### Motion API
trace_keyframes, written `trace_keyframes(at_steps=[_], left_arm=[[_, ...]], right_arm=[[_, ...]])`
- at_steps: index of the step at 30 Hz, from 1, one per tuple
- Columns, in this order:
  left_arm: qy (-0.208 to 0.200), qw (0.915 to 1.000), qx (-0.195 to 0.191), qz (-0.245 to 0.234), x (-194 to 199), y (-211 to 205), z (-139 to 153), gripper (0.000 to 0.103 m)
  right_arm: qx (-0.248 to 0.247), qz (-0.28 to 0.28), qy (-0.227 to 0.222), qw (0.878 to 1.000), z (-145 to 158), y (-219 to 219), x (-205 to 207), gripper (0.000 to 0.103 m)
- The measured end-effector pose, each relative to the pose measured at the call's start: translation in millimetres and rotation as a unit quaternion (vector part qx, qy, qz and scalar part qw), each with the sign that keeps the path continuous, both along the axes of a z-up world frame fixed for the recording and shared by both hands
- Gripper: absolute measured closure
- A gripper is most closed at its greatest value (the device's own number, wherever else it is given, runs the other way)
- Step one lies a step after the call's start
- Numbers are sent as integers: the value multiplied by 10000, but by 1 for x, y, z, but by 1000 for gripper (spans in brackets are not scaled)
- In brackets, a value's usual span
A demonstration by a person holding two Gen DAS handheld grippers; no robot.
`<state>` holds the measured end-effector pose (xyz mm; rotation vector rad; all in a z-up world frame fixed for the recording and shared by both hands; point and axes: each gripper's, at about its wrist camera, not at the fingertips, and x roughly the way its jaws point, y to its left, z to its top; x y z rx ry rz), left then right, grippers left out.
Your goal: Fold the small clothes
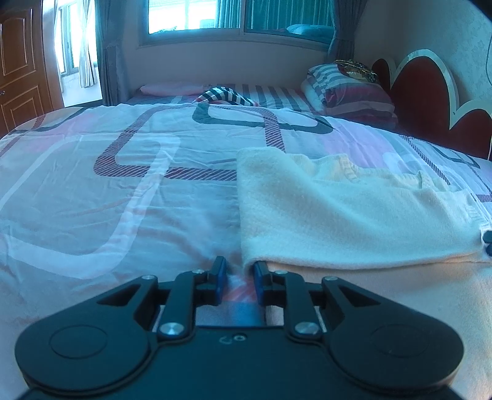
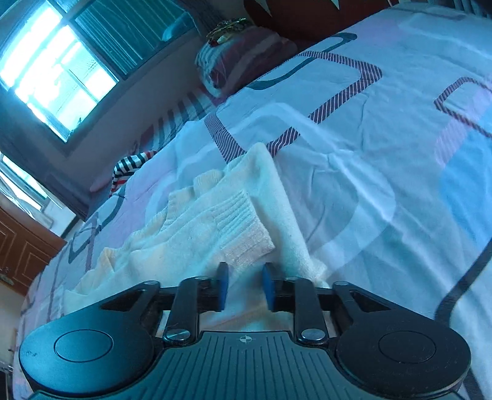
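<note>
The cream sweater (image 1: 353,215) lies spread on the bed, partly folded, its upper layer laid back over the lower one so a straight folded edge runs along the side nearest me. From my right tongs (image 2: 244,286) I see its ribbed cuff (image 2: 246,234) lying on top of the knit, just ahead of my blue pads (image 2: 222,289). Those 2 pads stand apart with sweater fabric beneath the gap, gripping nothing. My left tongs (image 1: 238,280) sit low at the sweater's folded corner; the pads are also apart, the right one touching or just beside the sweater's edge, the left one over bare bedspread (image 1: 107,200). The bedspread beneath the sweater is pale with pink and grey looping bands. Beyond the sweater, toward the window (image 1: 196,15), lies a black-and-white striped garment (image 1: 227,95). Farther off from the sweater, a striped pillow (image 1: 347,89) rests beside the red headboard (image 1: 424,92).
</note>
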<state>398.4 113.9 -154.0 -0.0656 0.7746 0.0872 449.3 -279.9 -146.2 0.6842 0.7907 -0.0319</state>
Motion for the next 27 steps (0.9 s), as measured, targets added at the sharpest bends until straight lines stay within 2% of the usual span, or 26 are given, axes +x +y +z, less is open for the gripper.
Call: trace_keyframes(at_steps=[2,7,9,15,18,20,21,22,27], left_arm=[[15,10000,24,-20,0,0,0,84],[42,10000,43,-17,1,-1,1,82],[50,10000,52,-18,2,-1,1,82],[25,10000,40,-19,1,-1,1,79],[11,10000,73,-28,1,-1,0,79],[19,10000,66,-32,1,-1,0,79],[30,10000,64,-35,1,-1,0,79],[51,10000,56,-36,1,0,2,79],[89,9999,-63,-87,-11,4,15,82]], right_arm=[[-66,-35,-73,9999,2,3,6,70],[-282,-59,-95,9995,2,10,23,70],[-516,-7,-144,9986,6,17,26,94],[-1193,-40,-507,9916,26,21,-2,97],[-1202,278,58,9923,3,17,3,97],[-1299,304,-38,9911,6,18,2,94],[-1280,251,-61,9914,9,18,2,89],[-1284,123,-139,9916,14,16,0,78],[-1861,-321,-512,9807,37,7,-11,76]])
